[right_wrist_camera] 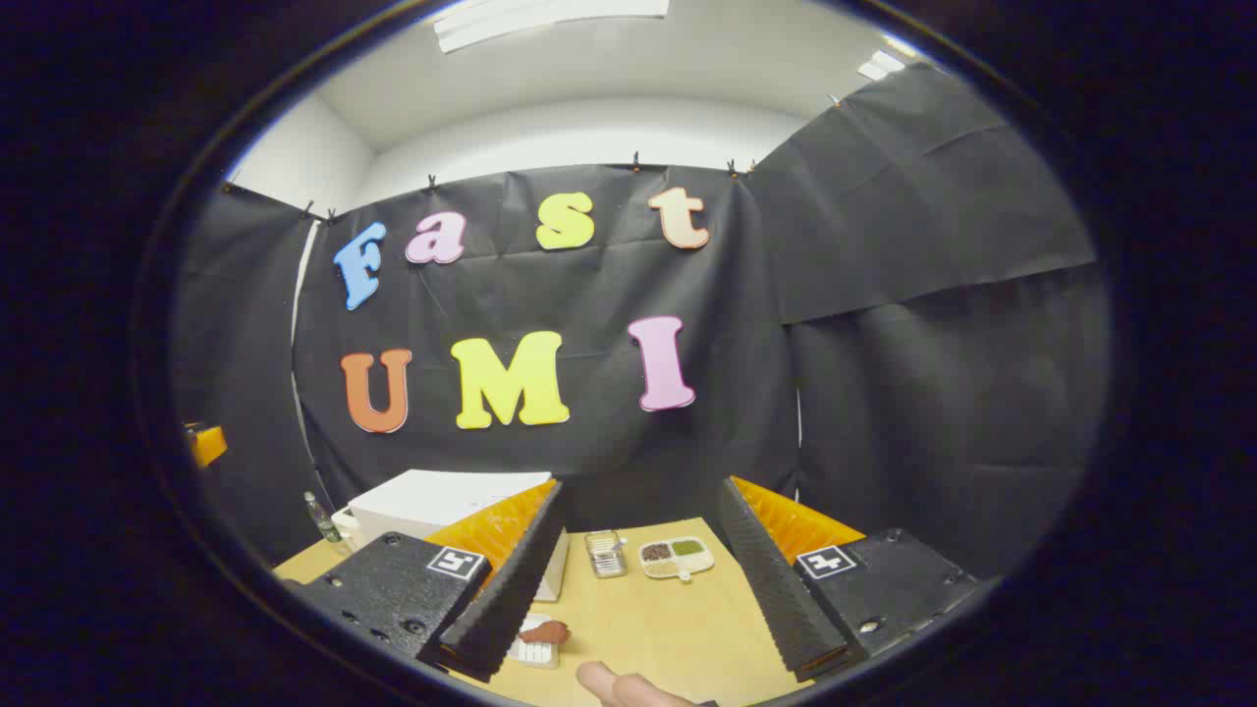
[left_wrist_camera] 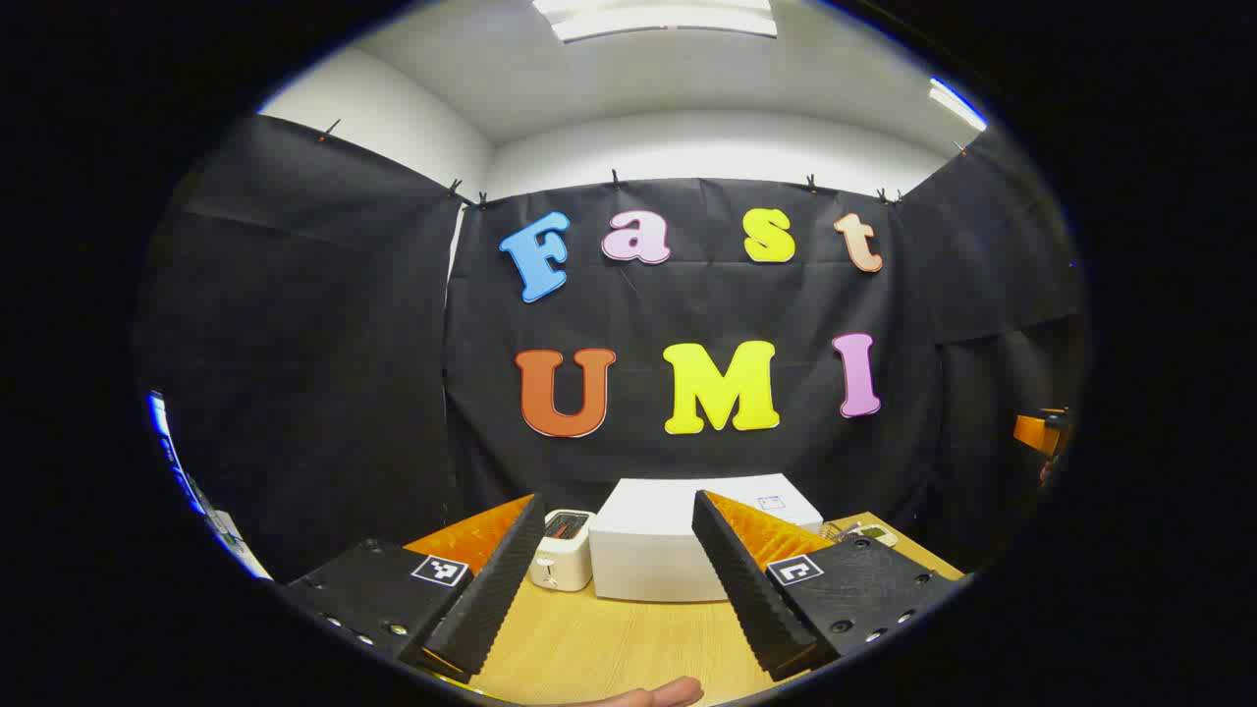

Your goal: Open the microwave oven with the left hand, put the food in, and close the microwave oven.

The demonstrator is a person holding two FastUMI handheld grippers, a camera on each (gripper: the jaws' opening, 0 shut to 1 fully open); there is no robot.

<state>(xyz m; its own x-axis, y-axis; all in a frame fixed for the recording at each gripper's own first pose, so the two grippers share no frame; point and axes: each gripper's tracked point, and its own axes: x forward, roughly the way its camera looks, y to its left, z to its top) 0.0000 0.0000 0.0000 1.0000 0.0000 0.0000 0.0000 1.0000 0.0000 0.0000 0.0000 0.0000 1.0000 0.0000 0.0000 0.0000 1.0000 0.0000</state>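
Left gripper [left_wrist_camera: 617, 589] fingers apart over bare table [left_wrist_camera: 609, 638], facing closed microwave oven [left_wrist_camera: 678, 550] at far edge, right gripper [right_wrist_camera: 638, 599] fingers apart, food [right_wrist_camera: 543, 633] near front edge.
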